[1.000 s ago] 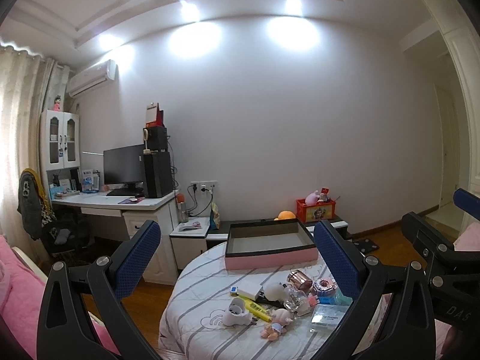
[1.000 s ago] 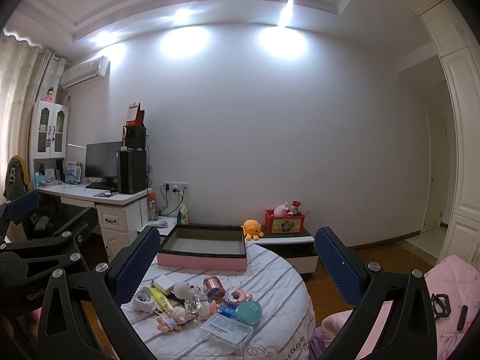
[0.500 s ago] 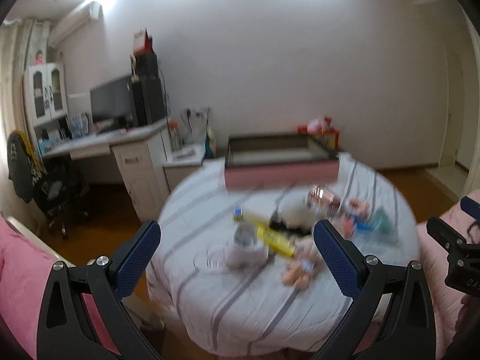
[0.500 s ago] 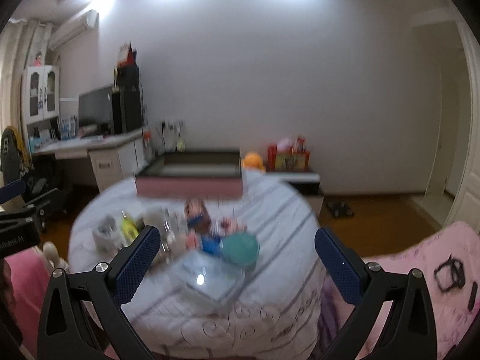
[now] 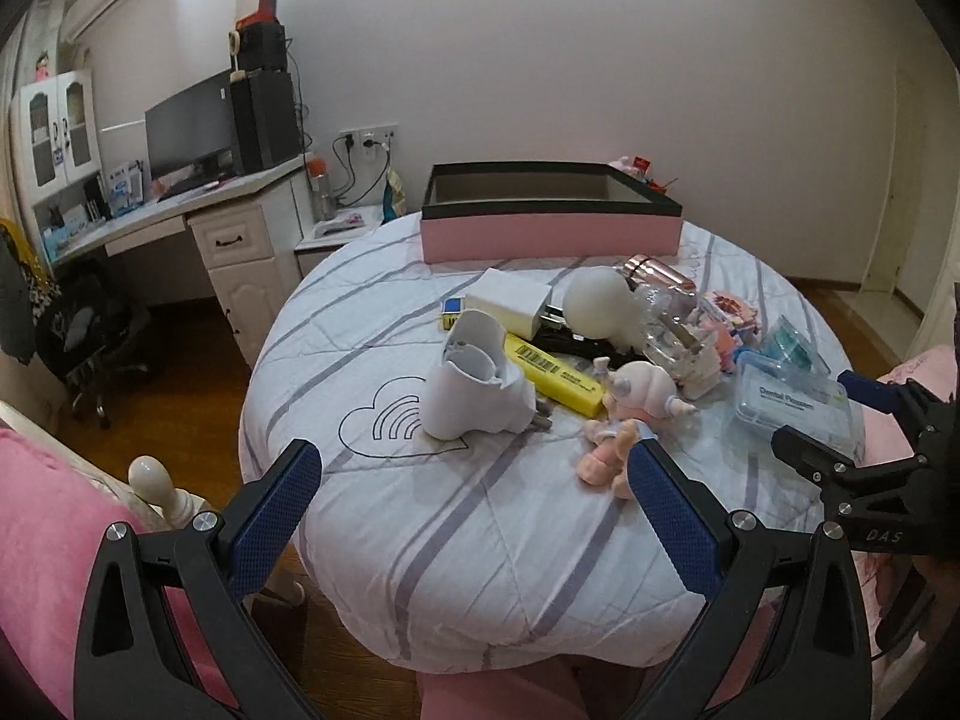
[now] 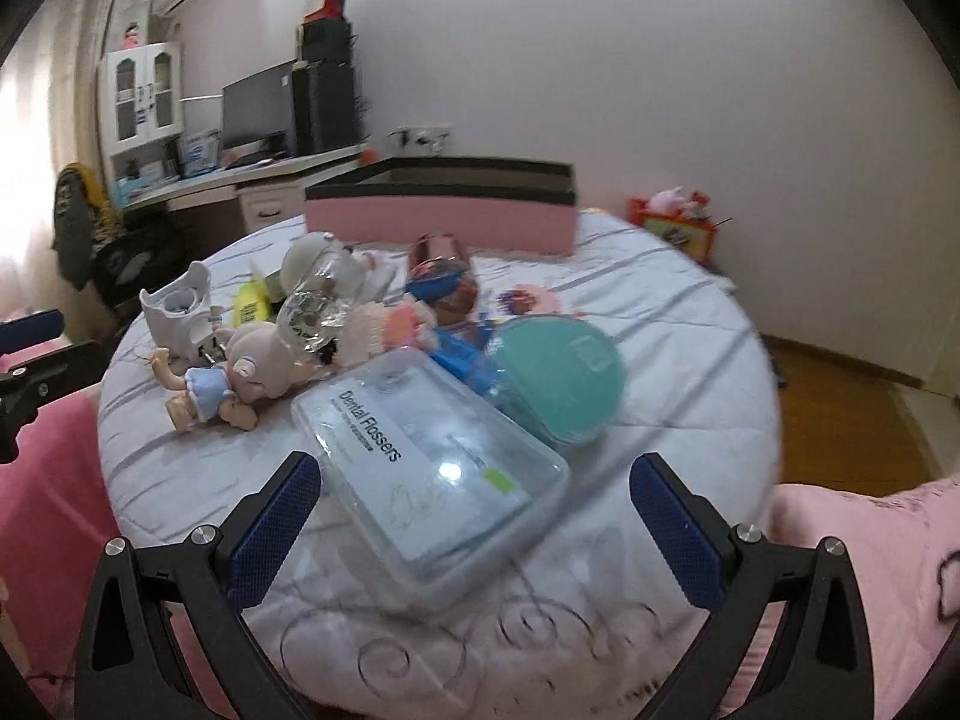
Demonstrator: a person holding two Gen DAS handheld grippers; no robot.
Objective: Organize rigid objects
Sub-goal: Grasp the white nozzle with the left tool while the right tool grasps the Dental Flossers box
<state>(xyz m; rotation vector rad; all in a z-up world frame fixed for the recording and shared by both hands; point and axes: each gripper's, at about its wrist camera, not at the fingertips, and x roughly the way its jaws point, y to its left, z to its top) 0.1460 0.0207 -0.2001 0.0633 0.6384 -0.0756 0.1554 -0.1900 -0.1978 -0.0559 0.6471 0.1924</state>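
Observation:
A round table (image 5: 456,516) with a striped white cloth holds a heap of small things. A pink box with a dark rim (image 5: 549,213) stands open at the table's far side. In the left wrist view my left gripper (image 5: 474,516) is open and empty, a little short of a white plastic holder (image 5: 474,387), a yellow marker (image 5: 555,375) and a small doll (image 5: 630,414). In the right wrist view my right gripper (image 6: 474,516) is open and empty above a clear dental flosser box (image 6: 429,462), next to a teal round case (image 6: 558,381).
A white bulb (image 5: 600,309), a copper-coloured cup (image 5: 660,276), a glass jar (image 6: 312,312) and a white charger block (image 5: 507,303) crowd the table's middle. A desk with a monitor (image 5: 192,132) stands at the left. Pink bedding (image 6: 864,552) lies to the right.
Both grippers have tilted down and come much closer to the table, so the objects fill the views instead of the wall and ceiling. Both stay open.

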